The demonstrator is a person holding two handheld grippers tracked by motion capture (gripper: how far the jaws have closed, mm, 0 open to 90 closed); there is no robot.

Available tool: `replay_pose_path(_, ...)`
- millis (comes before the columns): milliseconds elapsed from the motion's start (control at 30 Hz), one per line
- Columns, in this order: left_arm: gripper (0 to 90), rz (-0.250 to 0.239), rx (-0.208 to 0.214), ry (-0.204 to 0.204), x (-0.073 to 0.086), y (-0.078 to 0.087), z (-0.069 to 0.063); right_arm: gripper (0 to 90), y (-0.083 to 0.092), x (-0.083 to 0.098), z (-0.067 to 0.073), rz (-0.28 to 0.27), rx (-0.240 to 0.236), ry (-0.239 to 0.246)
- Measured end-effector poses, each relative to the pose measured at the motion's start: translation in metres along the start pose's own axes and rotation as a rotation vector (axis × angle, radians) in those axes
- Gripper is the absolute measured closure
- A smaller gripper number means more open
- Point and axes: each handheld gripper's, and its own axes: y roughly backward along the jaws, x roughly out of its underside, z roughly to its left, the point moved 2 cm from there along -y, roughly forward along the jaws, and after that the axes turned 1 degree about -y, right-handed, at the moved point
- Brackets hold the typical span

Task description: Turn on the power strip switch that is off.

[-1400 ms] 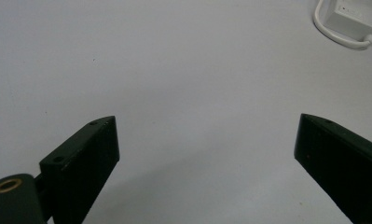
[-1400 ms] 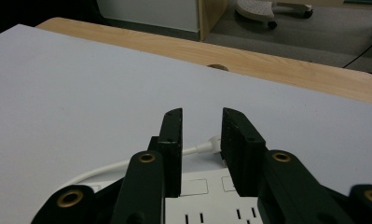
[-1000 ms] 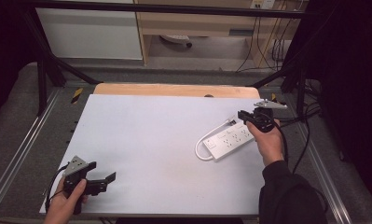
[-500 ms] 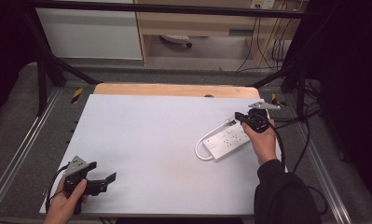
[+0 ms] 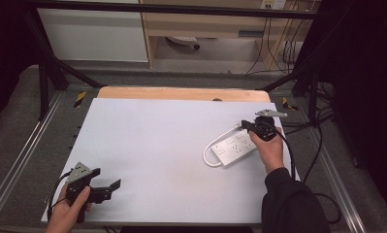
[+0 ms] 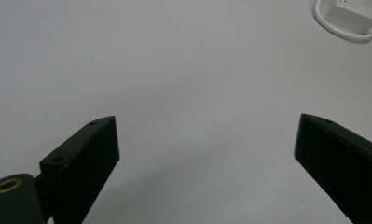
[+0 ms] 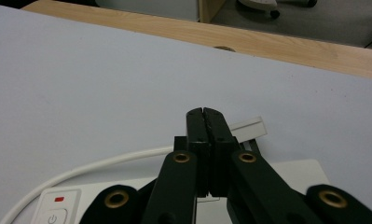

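A white sheet [image 5: 162, 150] is covering the wooden table [image 5: 181, 93], with grey carpet and dangling cables lying beyond; nothing is crowding the white plastic power strip [image 5: 233, 147] with its looped white cord [image 5: 209, 154], lying at the sheet's right side; the right gripper [image 5: 247, 125] is hovering over its far end, jaws pressed together on nothing; the left gripper [image 5: 114, 186] is sitting well apart at the near left corner, jaws spread wide.

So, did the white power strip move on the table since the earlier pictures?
No. The power strip lies at the same spot near the table's right edge, under the right tongs.
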Motion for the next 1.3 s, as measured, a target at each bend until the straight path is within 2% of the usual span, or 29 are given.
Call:
replay_pose_path(233,6.5,-0.001,0.003,0.001,0.000,0.000,0.000,90.0,-0.003,0.003,0.003,0.015,0.002,0.005)
replay_pose_path(500,6.5,0.001,0.002,-0.001,0.000,0.000,0.000,90.0,-0.007,0.016,0.000,0.059,0.013,-0.002)
replay_pose_path(967,6.5,0.005,0.004,-0.006,0.000,-0.001,-0.001,90.0,-0.013,0.027,0.004,0.076,0.007,0.016)
replay_pose_path(1067,6.5,0.008,0.004,-0.007,0.000,-0.001,-0.001,90.0,-0.013,0.030,0.004,0.074,0.004,0.004)
replay_pose_path(1300,6.5,0.010,0.003,-0.009,0.001,-0.001,-0.001,90.0,-0.015,0.032,0.006,0.073,-0.001,0.011)
